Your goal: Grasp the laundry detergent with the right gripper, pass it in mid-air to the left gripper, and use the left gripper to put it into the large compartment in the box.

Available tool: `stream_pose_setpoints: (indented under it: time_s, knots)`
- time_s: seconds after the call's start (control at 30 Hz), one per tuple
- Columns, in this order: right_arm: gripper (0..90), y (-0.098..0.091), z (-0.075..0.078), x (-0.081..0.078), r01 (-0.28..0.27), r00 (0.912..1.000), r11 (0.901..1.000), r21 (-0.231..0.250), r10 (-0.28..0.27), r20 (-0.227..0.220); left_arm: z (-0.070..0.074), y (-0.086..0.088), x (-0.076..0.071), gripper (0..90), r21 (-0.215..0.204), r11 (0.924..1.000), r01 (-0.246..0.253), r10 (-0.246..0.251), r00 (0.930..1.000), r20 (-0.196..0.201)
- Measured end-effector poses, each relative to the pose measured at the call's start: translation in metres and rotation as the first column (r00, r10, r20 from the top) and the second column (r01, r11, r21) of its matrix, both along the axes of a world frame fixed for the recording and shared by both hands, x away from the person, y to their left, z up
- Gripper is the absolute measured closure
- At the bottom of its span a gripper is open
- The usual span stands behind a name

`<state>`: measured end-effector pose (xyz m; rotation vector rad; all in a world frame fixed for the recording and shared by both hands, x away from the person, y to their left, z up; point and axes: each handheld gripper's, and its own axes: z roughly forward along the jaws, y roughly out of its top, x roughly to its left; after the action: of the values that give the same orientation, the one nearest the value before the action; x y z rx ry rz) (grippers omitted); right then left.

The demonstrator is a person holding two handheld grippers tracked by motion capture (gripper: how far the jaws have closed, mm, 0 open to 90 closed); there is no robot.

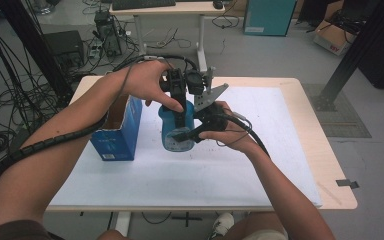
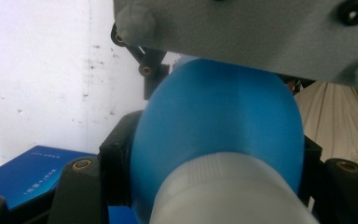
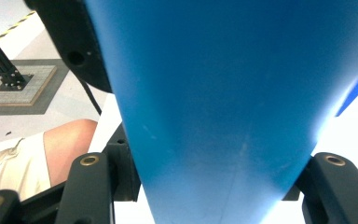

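I hold a blue plastic bottle just above the white-covered table, beside an open blue carton. My left hand-held gripper is clamped on the bottle's neck end, where the blue shoulder meets a ribbed white cap. My right hand-held gripper is clamped across the bottle's body, lower down.

What could go wrong: the bottle's smooth, rounded wall tapers between my jaws, so I judge it could slide or twist out if I pull or turn the two grippers against each other too hard. The cap could also slip under my left jaws (its ribs are fine and shallow). A drop would knock the carton close by.

The bottle looks opaque, mid-blue and glossy, with a pale label on its front, faintly scuffed on the side.
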<state>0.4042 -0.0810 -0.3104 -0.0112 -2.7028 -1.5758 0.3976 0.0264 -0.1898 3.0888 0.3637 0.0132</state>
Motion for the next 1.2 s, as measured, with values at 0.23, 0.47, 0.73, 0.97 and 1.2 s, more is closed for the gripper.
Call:
stream_pose_setpoints:
  time_s: [0.23,0.47,0.73,0.97,1.2]
  knots:
    - [41.0,0.0007,-0.0006,-0.0003,0.001,1.0000,1.0000,-0.004,-0.001,-0.003,-0.0006,0.0008,0.0001,36.8,-0.001,1.0000,0.002,-0.002,1.0000,-0.002]
    - [40.9,-0.0005,0.0008,0.0006,-0.002,1.0000,1.0000,0.007,0.002,0.005,0.0019,-0.0004,0.0000,36.9,-0.002,1.0000,-0.004,0.004,1.0000,-0.009]
    - [40.9,-0.0004,0.0004,0.0009,-0.004,1.0000,1.0000,0.004,0.004,0.008,0.0007,0.0000,-0.0001,36.9,-0.003,1.0000,-0.005,0.005,1.0000,-0.001]
    - [40.9,-0.0001,0.0005,0.0010,-0.004,1.0000,1.0000,0.004,0.004,0.006,0.0007,0.0000,0.0000,36.9,-0.001,1.0000,-0.006,0.006,1.0000,-0.001]
    - [40.7,-0.0003,0.0003,0.0016,-0.004,1.0000,1.0000,0.007,0.004,0.006,0.0013,0.0004,0.0011,36.9,0.002,1.0000,0.000,0.000,1.0000,-0.004]
